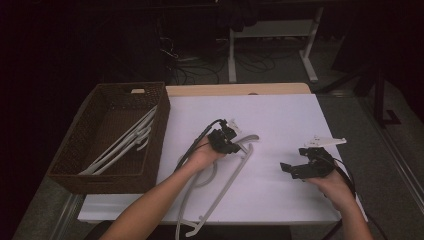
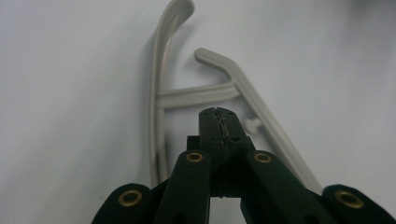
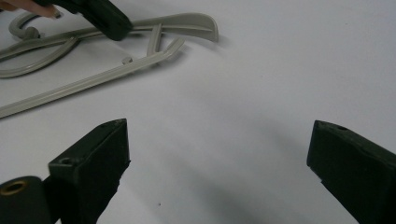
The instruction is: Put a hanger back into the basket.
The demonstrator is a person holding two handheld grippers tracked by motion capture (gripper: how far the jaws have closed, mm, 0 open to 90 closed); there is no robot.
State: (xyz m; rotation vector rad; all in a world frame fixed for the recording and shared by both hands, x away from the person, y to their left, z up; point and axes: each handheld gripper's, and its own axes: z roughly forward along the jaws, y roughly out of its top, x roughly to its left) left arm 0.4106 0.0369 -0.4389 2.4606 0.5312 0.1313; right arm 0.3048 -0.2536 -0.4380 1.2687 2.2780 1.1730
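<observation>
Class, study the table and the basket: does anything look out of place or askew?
One thing stands out: a grey hanger lies loose on the white table, its lower end jutting over the near edge, while other hangers sit in the wicker basket. The left hand-held gripper, jaws shut, is over it.

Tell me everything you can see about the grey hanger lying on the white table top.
The hanger is pale grey and looks like plastic: two long arms joined by a short crossbar near one end, a curved hook, and a small peg on one arm. It lies flat on the white table top, to the right of the wicker basket, its lower end reaching past the near edge. The left gripper, fingers shut together with nothing between them, is right over its crossbar end; whether it touches is unclear.
</observation>
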